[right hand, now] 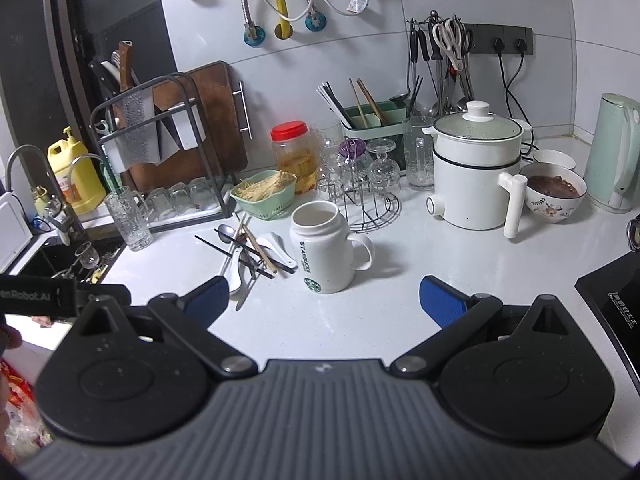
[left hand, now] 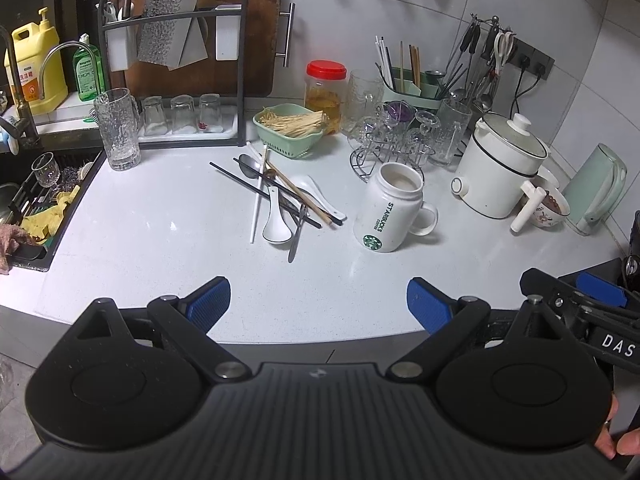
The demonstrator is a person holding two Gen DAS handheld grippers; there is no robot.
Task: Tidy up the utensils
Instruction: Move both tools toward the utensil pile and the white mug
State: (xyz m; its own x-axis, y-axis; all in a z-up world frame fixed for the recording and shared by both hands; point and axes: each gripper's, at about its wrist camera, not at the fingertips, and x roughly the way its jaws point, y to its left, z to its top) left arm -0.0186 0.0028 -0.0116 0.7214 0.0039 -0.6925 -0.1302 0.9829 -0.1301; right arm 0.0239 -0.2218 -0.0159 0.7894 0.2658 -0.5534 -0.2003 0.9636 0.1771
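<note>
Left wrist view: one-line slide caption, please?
Open left gripper faces loose chopsticks and white ceramic spoons piled beside a white Starbucks mug.

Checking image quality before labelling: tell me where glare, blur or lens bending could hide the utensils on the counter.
Left wrist view: the utensil pile is sharp and evenly lit; the counter edge bows from the fisheye. Right wrist view: the pile is smaller and softer, partly hidden behind the mug; bright glare at the top left corner stays off the counter.
</note>
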